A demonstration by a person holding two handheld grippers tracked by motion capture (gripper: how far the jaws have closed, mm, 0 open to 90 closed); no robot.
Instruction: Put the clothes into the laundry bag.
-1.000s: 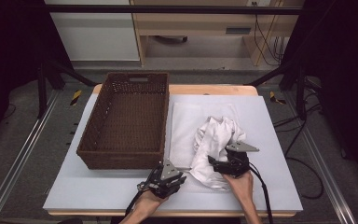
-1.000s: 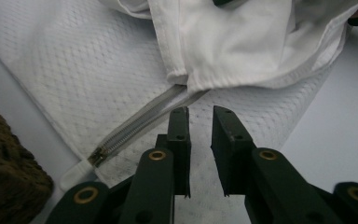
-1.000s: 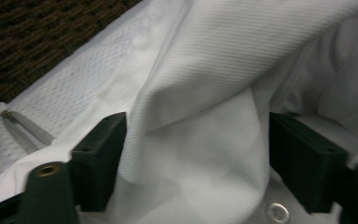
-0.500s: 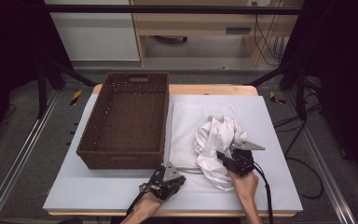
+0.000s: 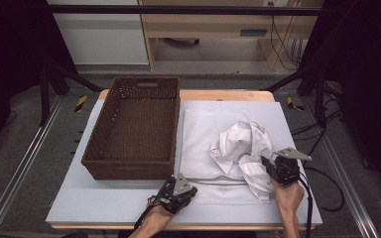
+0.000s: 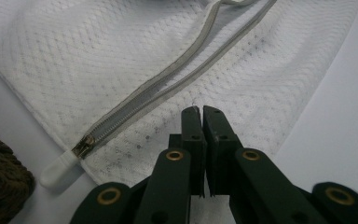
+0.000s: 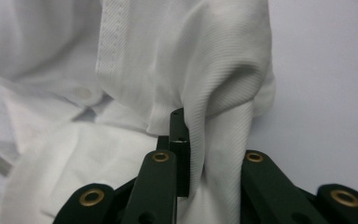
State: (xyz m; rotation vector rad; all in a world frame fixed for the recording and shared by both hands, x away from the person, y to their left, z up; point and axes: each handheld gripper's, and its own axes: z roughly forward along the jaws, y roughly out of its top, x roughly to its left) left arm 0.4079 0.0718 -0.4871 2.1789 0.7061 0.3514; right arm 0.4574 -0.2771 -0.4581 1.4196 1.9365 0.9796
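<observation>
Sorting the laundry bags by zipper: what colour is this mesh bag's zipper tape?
Grey, on the white mesh bag; clearest in the left gripper view.

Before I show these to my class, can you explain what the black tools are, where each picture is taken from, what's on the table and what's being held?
A person holds a two-jaw claw in each hand. One picture looks down from above the table; the other two come from cameras riding on each claw. On the table sit an empty wicker basket and a flat mesh laundry bag with its zipper partly open. The right claw is shut on a crumpled white shirt. The left claw is shut at the bag's near edge; whether it pinches the mesh is unclear.
</observation>
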